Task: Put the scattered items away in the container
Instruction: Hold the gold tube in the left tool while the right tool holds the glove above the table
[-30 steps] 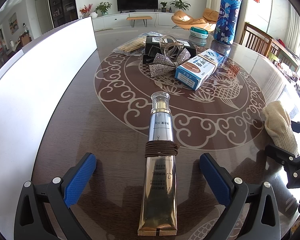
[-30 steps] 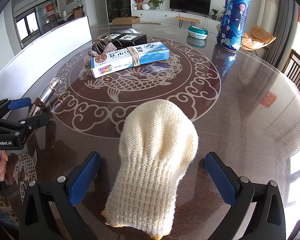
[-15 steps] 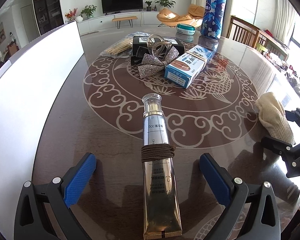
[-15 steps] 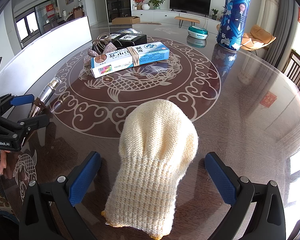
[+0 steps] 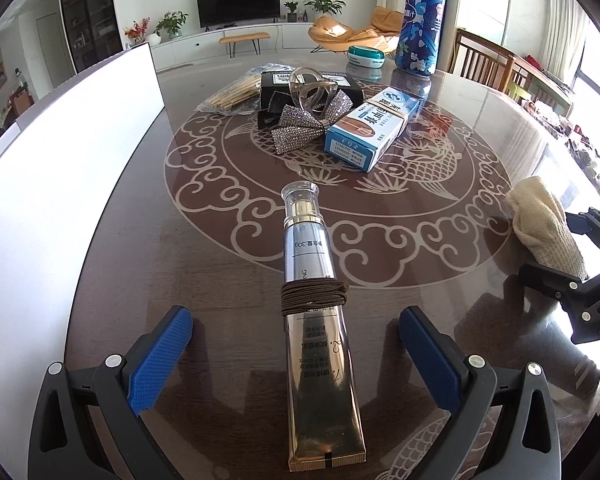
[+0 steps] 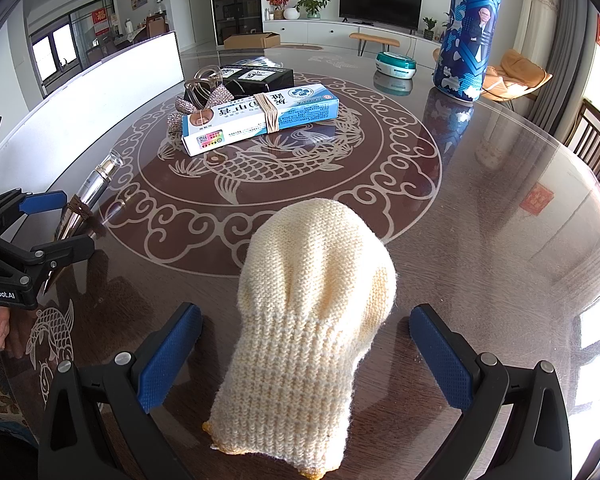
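Both grippers straddle their targets, jaws apart: left gripper [image 5: 296, 350] should close squarely on the near tube [image 5: 320, 320], right gripper [image 6: 306, 354] on the glove [image 6: 308, 320] (white container [image 5: 60, 160] far left).

"GenRobot.AI" on left gripper [image 6: 66, 224], "30g" on gold tube [image 5: 314, 280]

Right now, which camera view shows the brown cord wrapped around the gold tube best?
The left wrist view: the brown cord lies centred between the open left tongs, coils visible around the gold tube. The right wrist view shows it only small, at the left edge.
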The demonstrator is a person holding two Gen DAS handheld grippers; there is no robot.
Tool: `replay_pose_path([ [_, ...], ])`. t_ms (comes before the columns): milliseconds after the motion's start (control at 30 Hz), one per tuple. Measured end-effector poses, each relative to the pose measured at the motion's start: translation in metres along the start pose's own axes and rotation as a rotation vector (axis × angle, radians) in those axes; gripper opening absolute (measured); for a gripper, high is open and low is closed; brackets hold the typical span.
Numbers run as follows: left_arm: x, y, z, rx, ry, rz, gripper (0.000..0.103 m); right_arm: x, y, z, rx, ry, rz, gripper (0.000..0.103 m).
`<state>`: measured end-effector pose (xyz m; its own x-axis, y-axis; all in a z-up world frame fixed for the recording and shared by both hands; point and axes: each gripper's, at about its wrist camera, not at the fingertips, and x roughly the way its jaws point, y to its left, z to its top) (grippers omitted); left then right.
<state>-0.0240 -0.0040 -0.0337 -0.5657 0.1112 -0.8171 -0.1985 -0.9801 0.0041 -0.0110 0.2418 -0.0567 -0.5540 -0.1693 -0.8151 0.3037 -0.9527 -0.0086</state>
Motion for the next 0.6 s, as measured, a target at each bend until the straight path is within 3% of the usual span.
replay_pose_path([
  [600,0.002,-0.0041,0.0032,-0.003,0.006,0.006,0.103,-0.0007,0.0002,-0.0006,0.0,0.0,0.0,0.103],
])
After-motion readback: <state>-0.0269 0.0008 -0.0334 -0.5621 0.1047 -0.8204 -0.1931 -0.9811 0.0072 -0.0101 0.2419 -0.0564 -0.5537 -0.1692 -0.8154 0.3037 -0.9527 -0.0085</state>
